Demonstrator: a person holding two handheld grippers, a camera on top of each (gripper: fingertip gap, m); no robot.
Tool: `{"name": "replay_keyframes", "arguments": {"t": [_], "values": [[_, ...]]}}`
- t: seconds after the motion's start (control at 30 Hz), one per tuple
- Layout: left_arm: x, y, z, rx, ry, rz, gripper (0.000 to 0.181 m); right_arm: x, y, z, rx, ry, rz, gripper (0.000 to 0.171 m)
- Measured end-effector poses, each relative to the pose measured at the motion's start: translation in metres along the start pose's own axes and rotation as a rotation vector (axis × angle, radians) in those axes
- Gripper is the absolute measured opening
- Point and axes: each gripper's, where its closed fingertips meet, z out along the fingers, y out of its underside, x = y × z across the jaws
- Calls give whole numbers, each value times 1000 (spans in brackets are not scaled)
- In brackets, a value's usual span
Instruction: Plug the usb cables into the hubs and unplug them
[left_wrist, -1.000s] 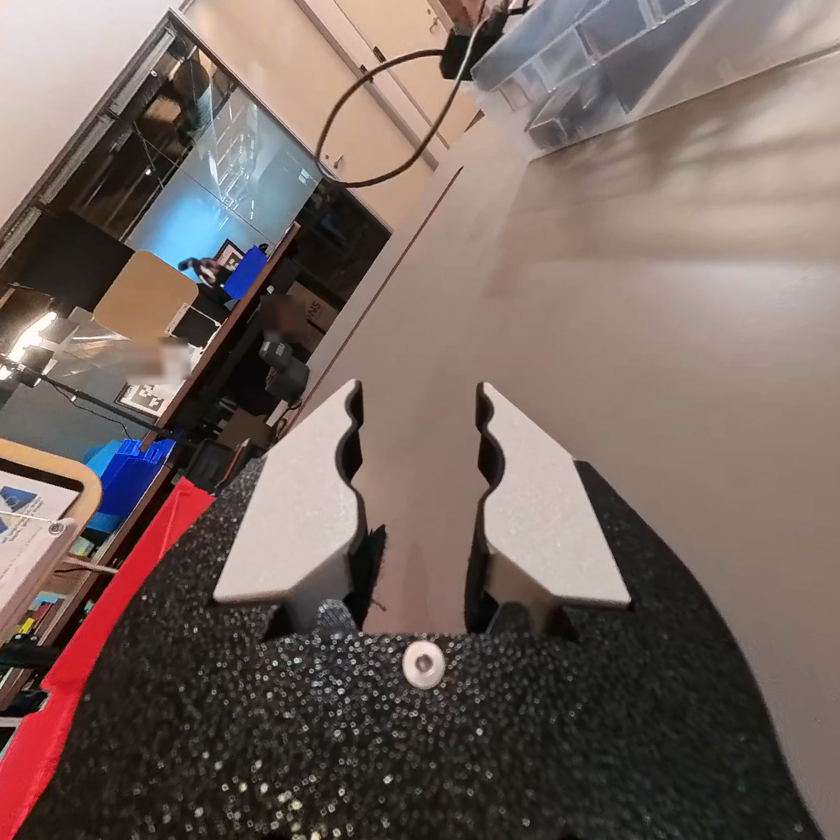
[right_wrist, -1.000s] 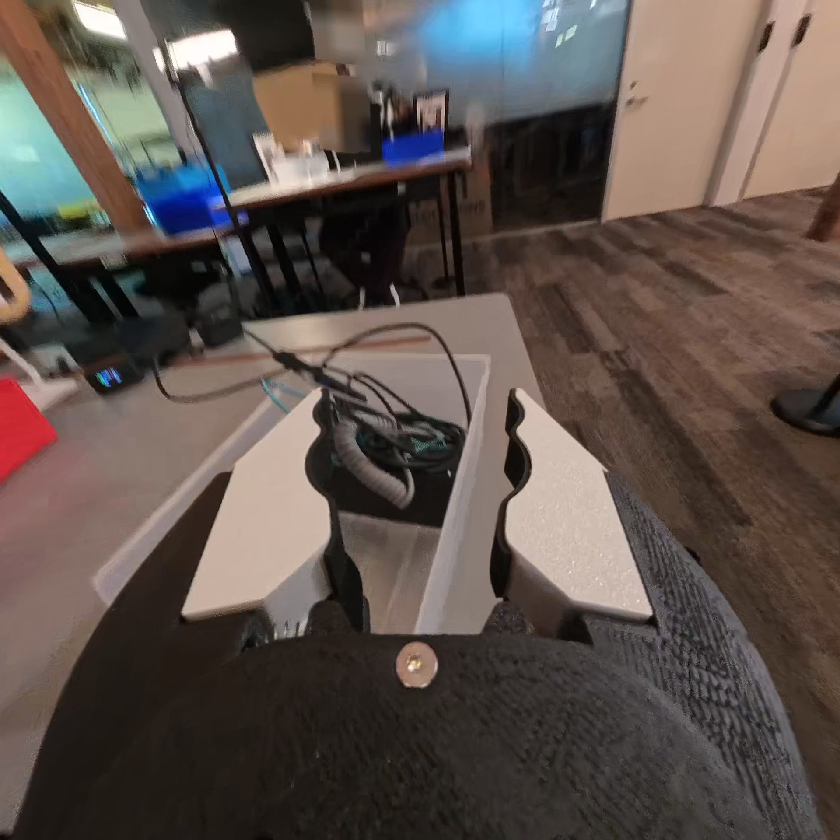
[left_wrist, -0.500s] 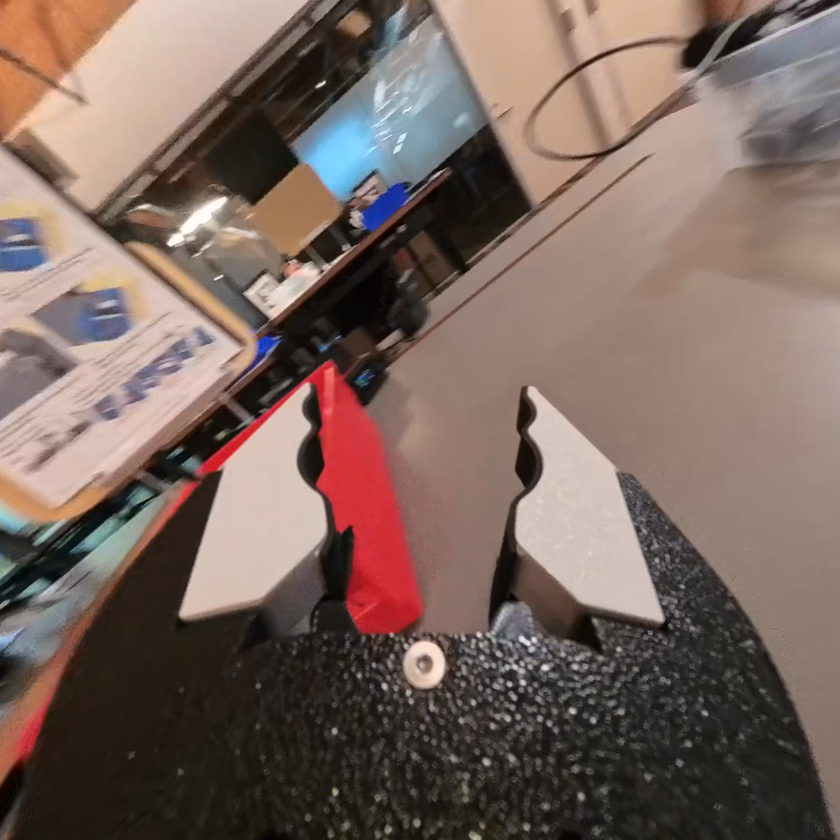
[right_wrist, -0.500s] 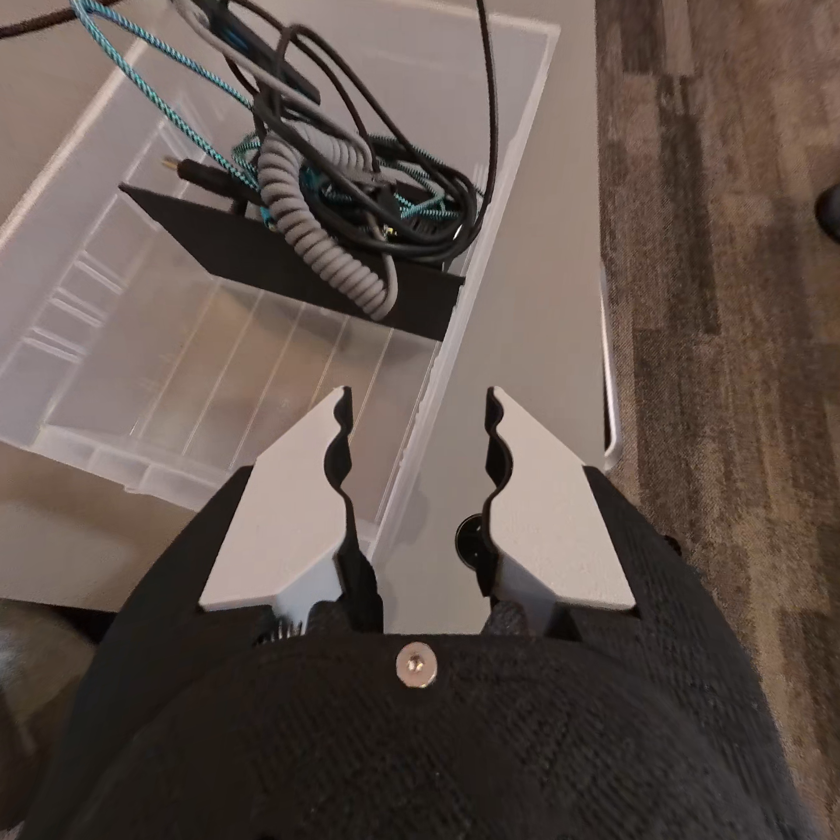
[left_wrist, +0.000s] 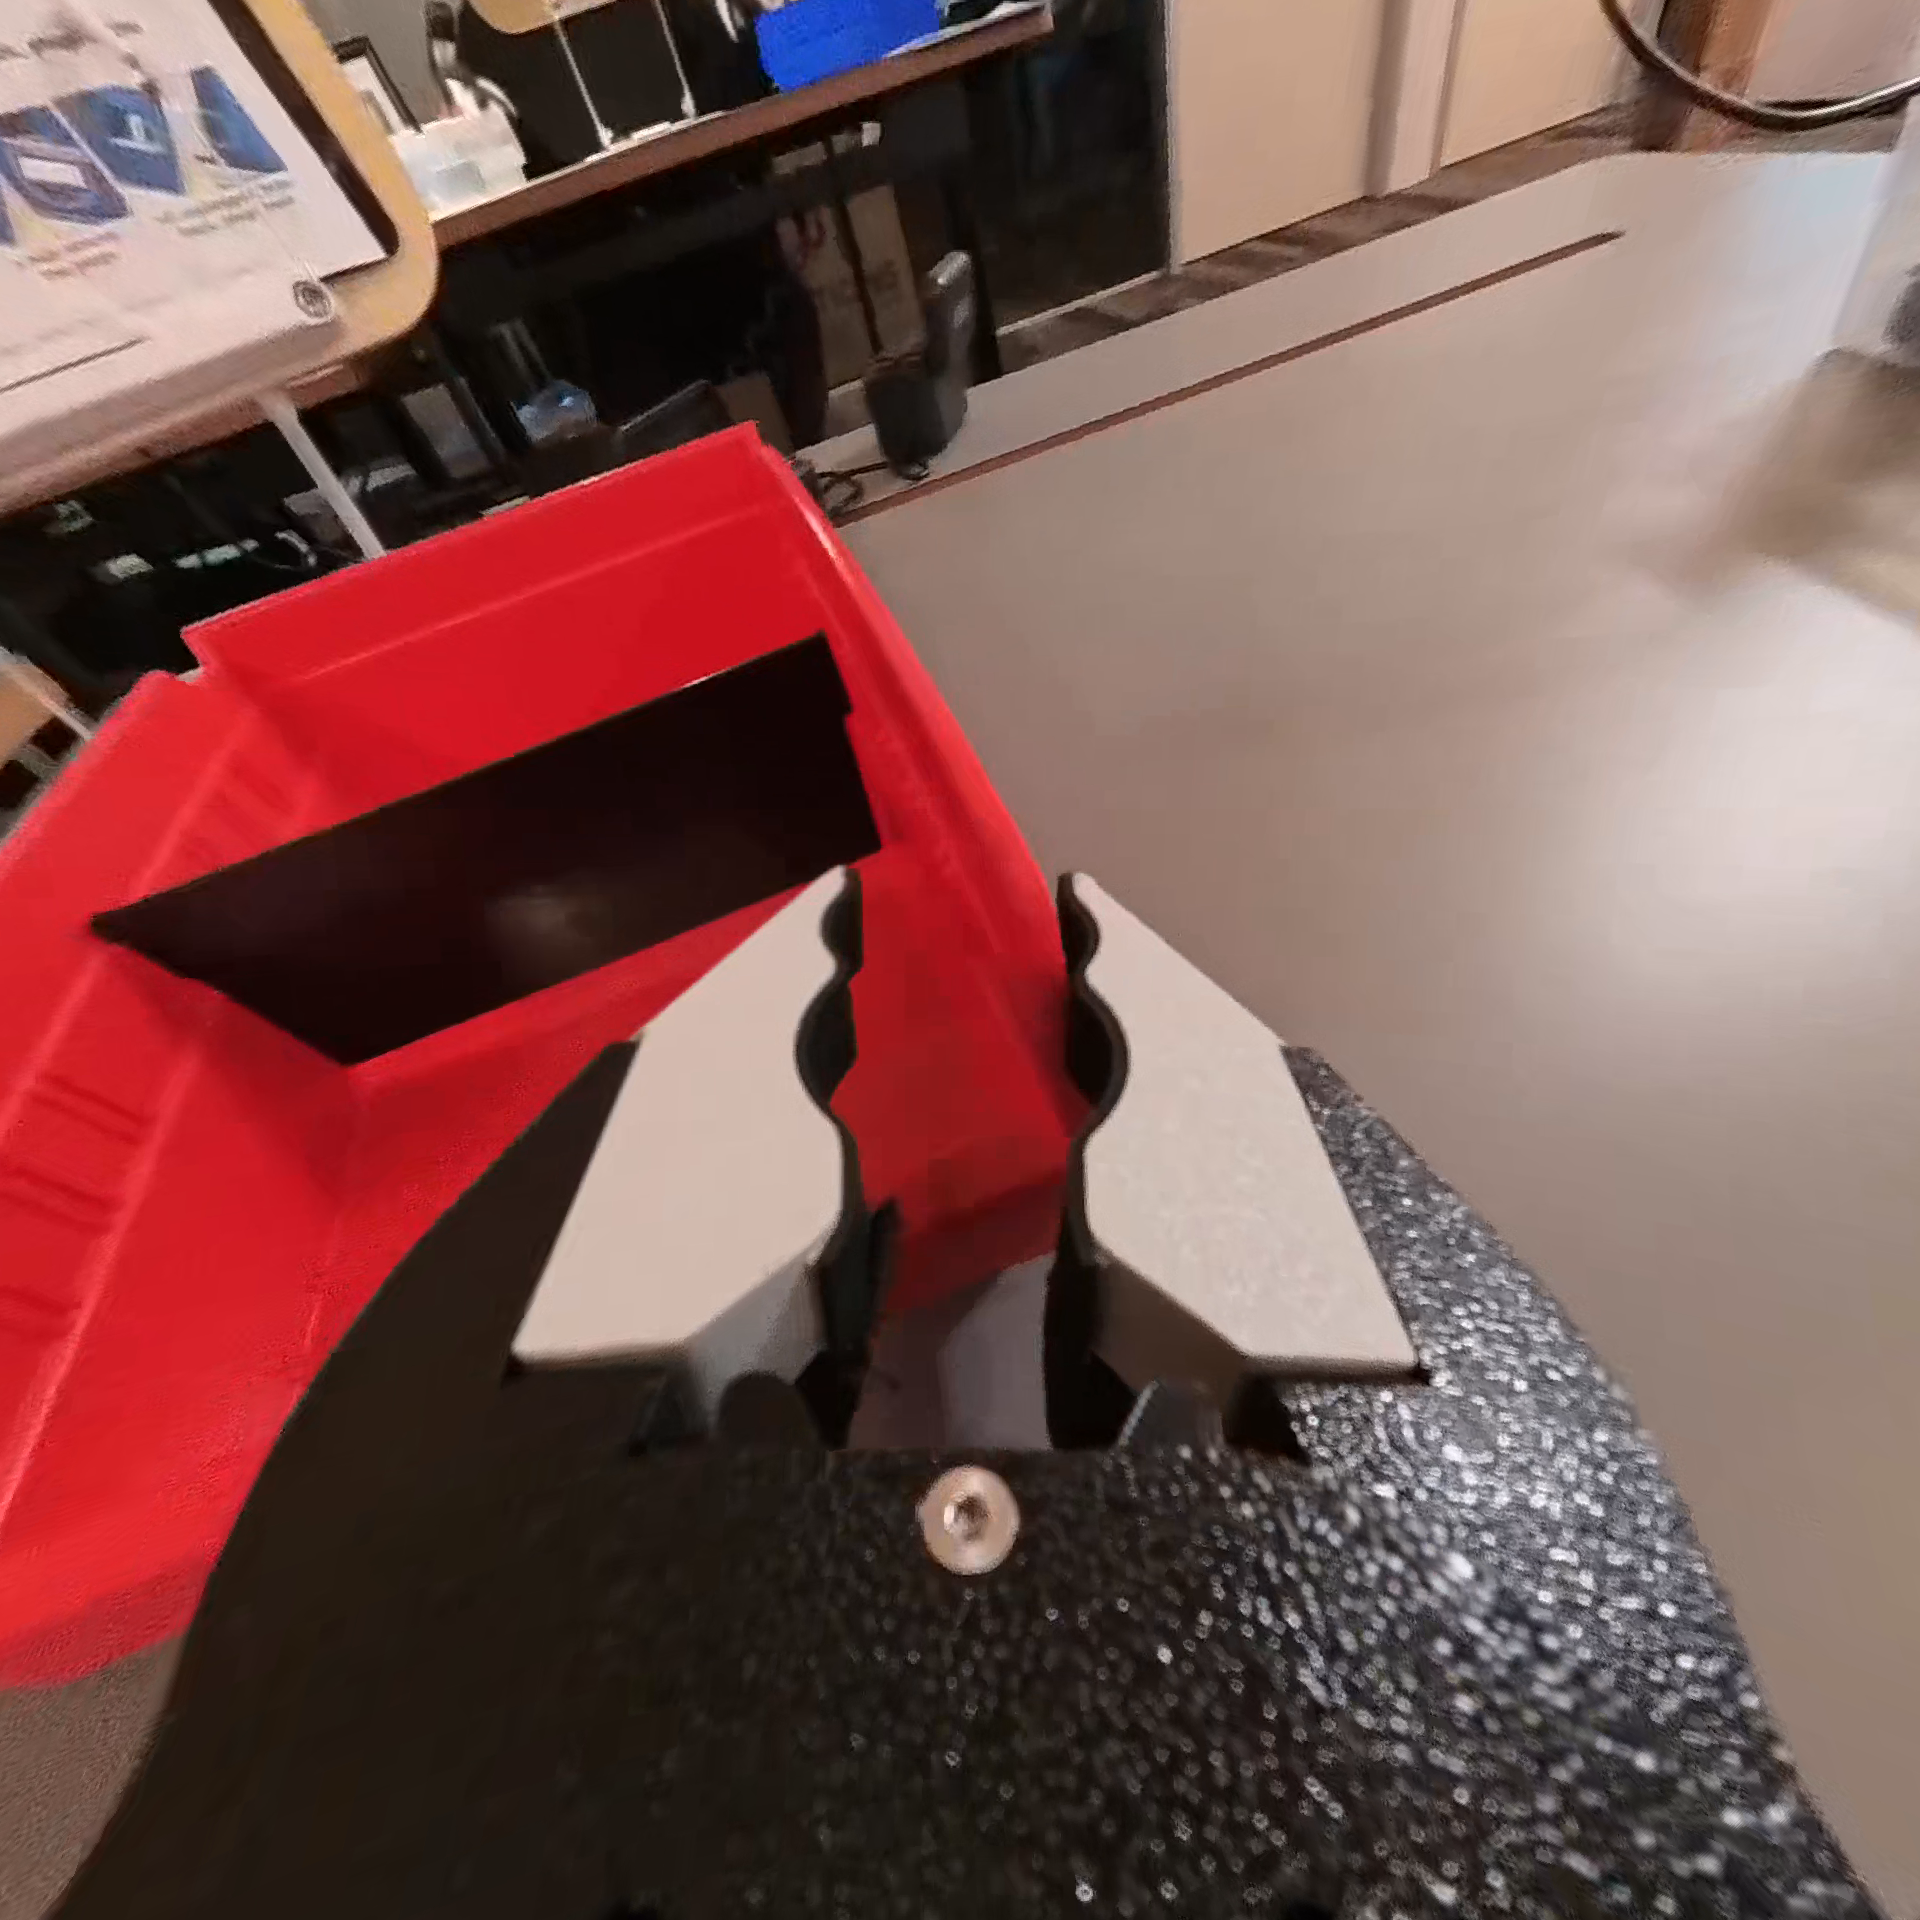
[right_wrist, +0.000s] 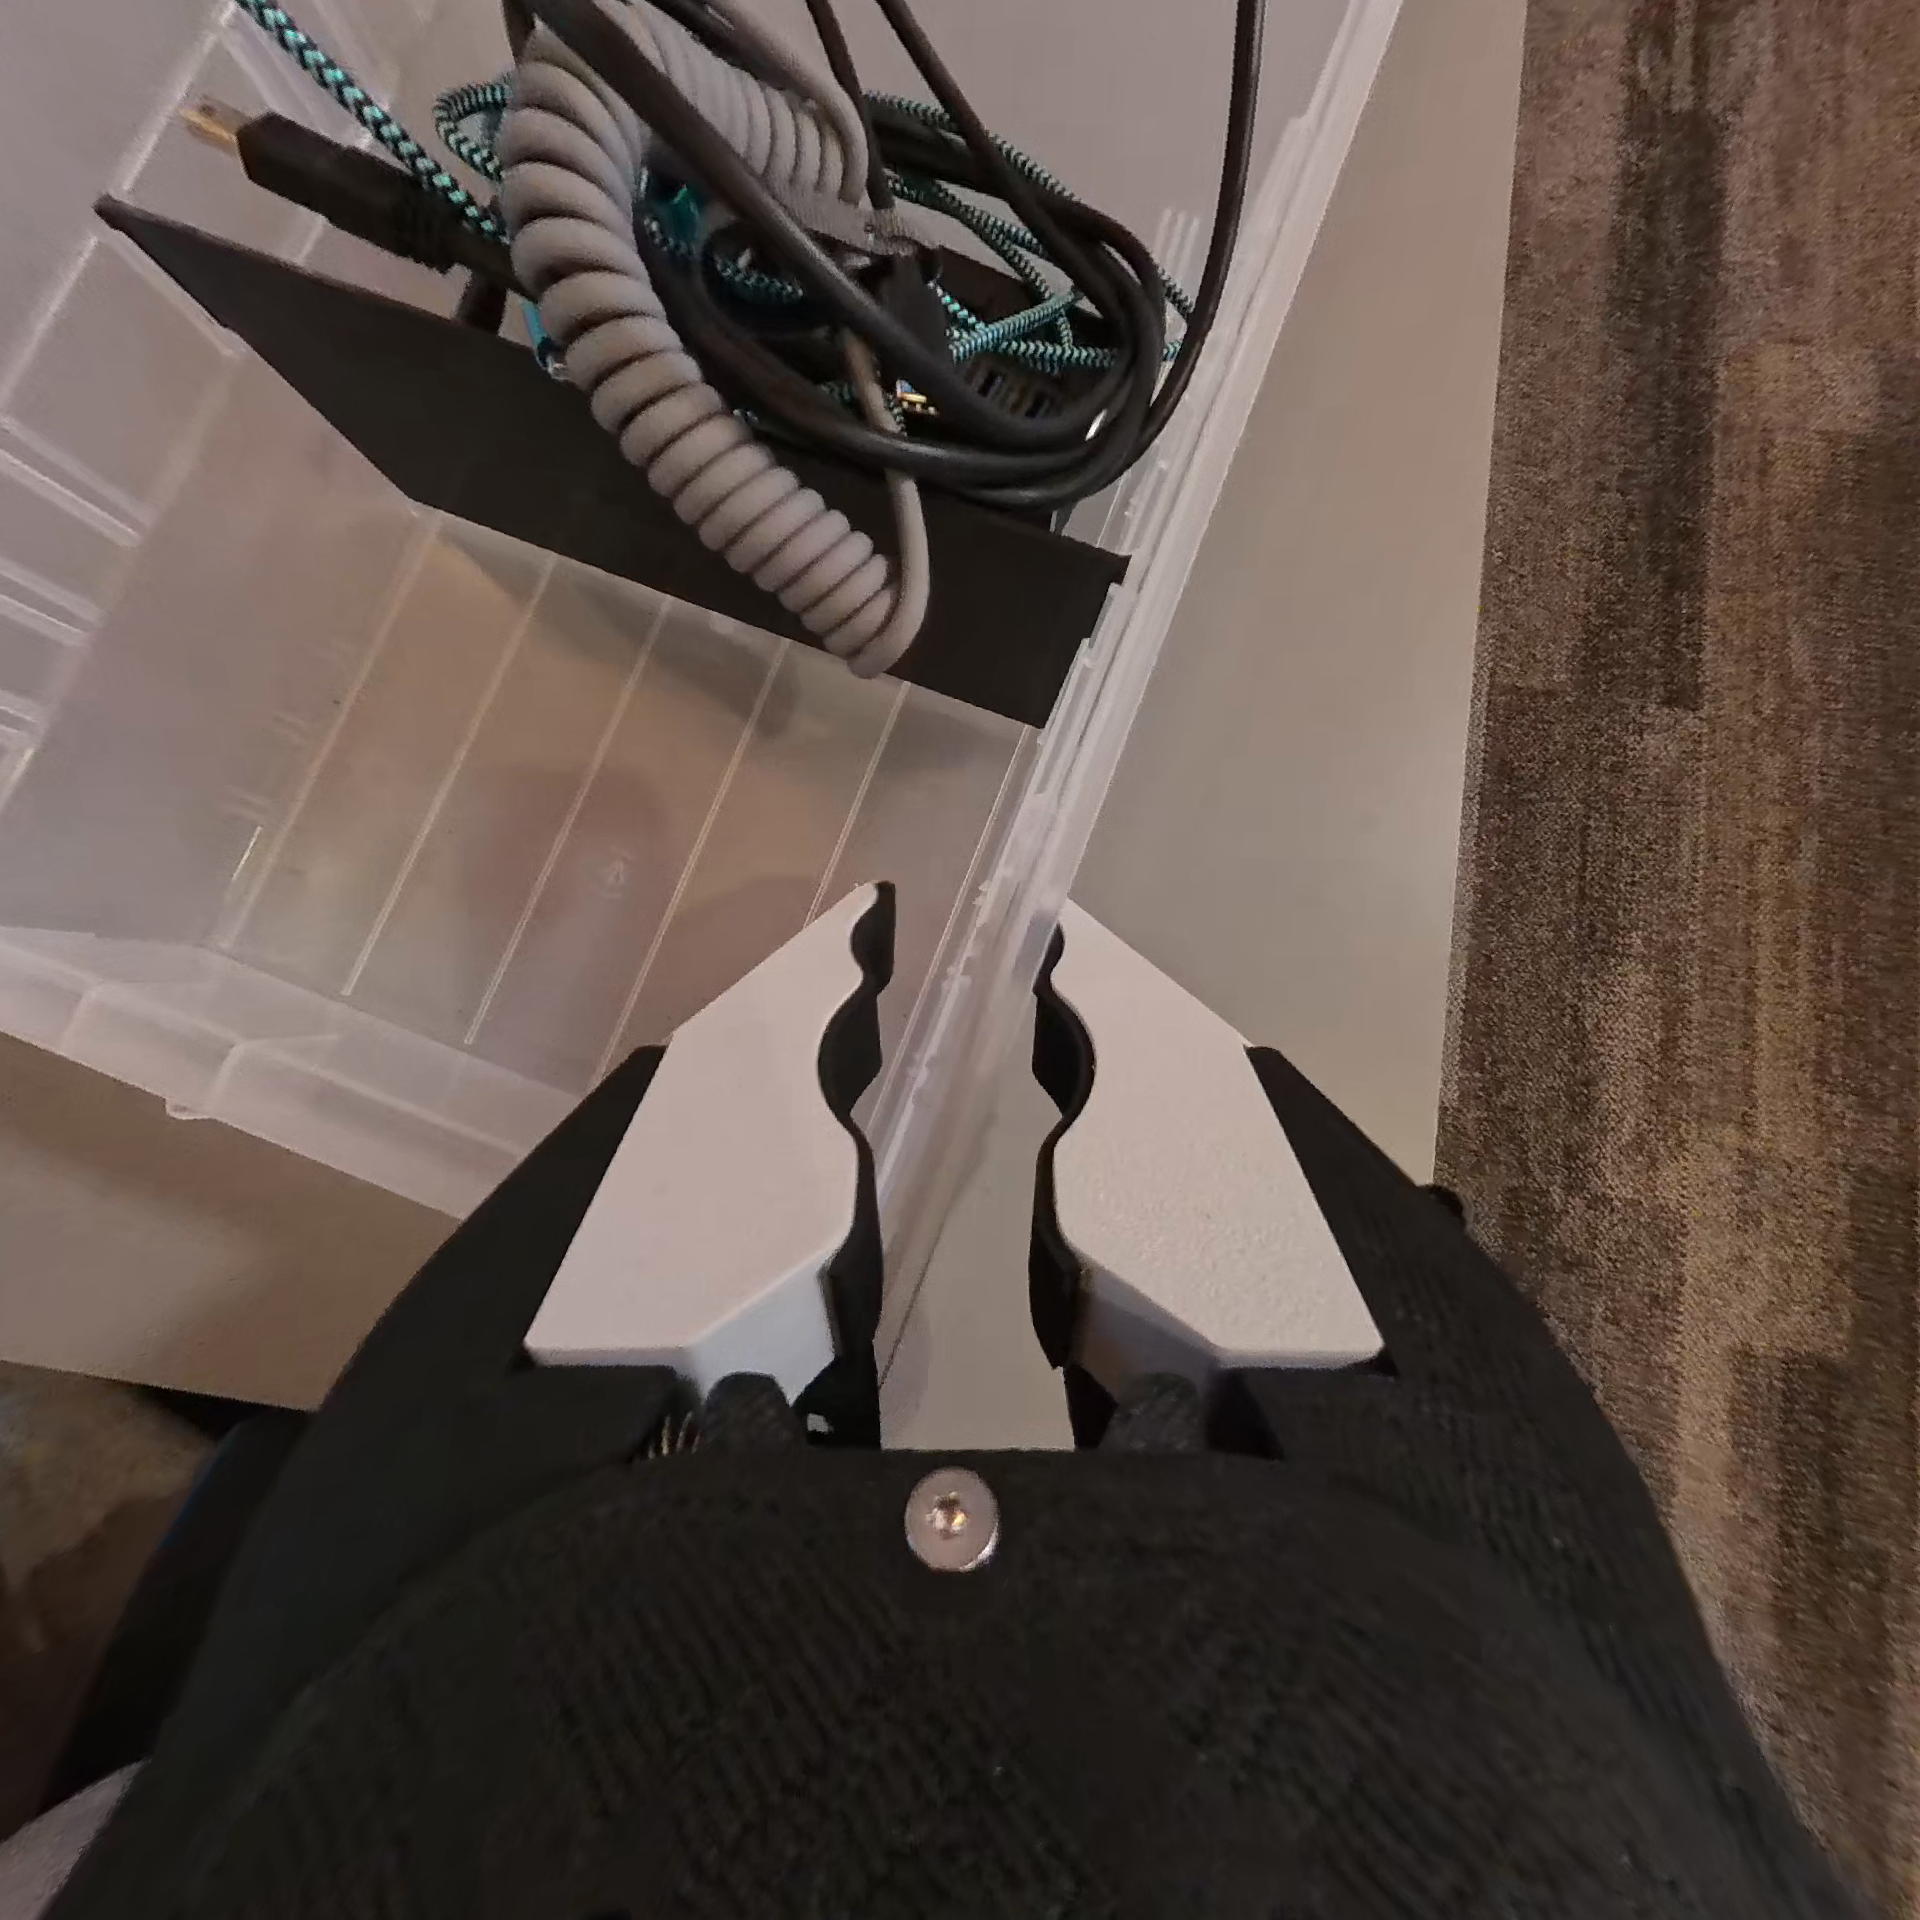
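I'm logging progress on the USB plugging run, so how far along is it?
Nothing looks plugged yet. The cables lie tangled behind the black divider in the clear bin. Right gripper is open, astride that bin's side wall; left gripper is open, astride the red bin wall. Neither holds anything. All plugging and unplugging is left.

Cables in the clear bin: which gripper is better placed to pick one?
Right. The right gripper straddles the clear bin wall, cables just ahead. The left gripper faces the red bin.
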Motion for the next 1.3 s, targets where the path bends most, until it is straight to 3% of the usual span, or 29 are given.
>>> {"name": "replay_keyframes", "arguments": {"t": [0.03, 0.1, 0.33, 0.6, 0.7, 1.07, 1.3], "values": [[2, -1, 0, 3, 1, 21, 29, 1, 0, 0, 0, 6, 0, 22], [7, -1, 2, -5, 1, 72, 18, 3, -1, 1, -8, 31, -21, 21], [9, 2, 7, -18, -27, 143, 22, 2, -6, 7, -25, 82, -75, 20], [5, 4, -1, -24, -56, 156, 10, -12, -20, 19, -15, 75, -113, 21], [0, 5, -11, -46, -99, 205, 3, -21, -29, 26, 8, 58, -114, 21], [35, -26, -66, 72, 33, 202, 4, -68, -59, 52, 35, 41, -132, 24], [31, -56, -111, 146, -27, 273, 4, -113, -75, 67, 52, 28, -192, 29]]}}
